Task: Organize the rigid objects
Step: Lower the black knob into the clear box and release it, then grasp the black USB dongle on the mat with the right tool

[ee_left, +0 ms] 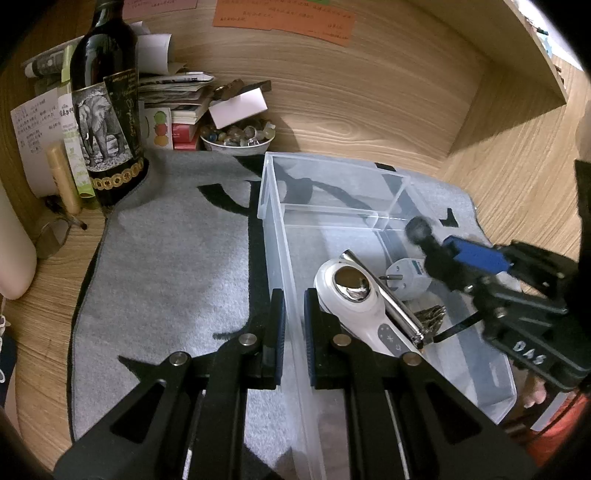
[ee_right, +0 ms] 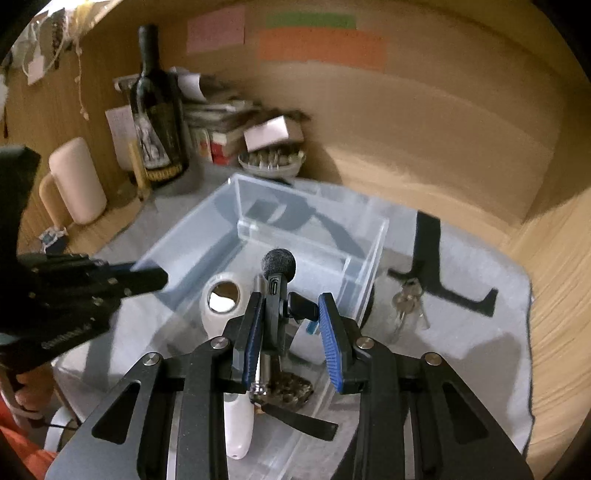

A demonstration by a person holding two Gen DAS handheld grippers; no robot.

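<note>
Gripping a small black microphone (ee_right: 277,291) between the blue pads of the right gripper (ee_right: 291,339), foam head up and far of the fingertips, a clip jutting right toward the other pad. Held over the near part of the clear bin (ee_right: 369,258), above a white handheld device (ee_right: 221,299), a metal clipper (ee_left: 384,291), a white plug (ee_left: 410,277) and a brownish clump (ee_right: 291,387) lying inside. Seen from the left camera as a black body marked "DAS" in white, blue pad showing, mic head blurred over the bin's right wall.

Pinching the bin's left wall with the left gripper (ee_left: 294,332), pads pressed on either side of the clear plastic, one inside, one outside. Resting on a grey mat (ee_left: 166,258) with black markings, on a wooden desk (ee_left: 517,184). Empty far compartment behind a clear divider.

Lying on the mat right of the bin: a bunch of keys (ee_right: 406,299). Standing far left: a dark bottle (ee_left: 107,110) with an elephant label, its script too small to read. Behind it books, papers, a handwritten note (ee_left: 33,129), and a bowl (ee_left: 240,138) of stones and rings. Stuck on the back wall: orange (ee_left: 284,20), pink and green notes, writing unreadable. A pale cylinder (ee_right: 75,181) far left.
</note>
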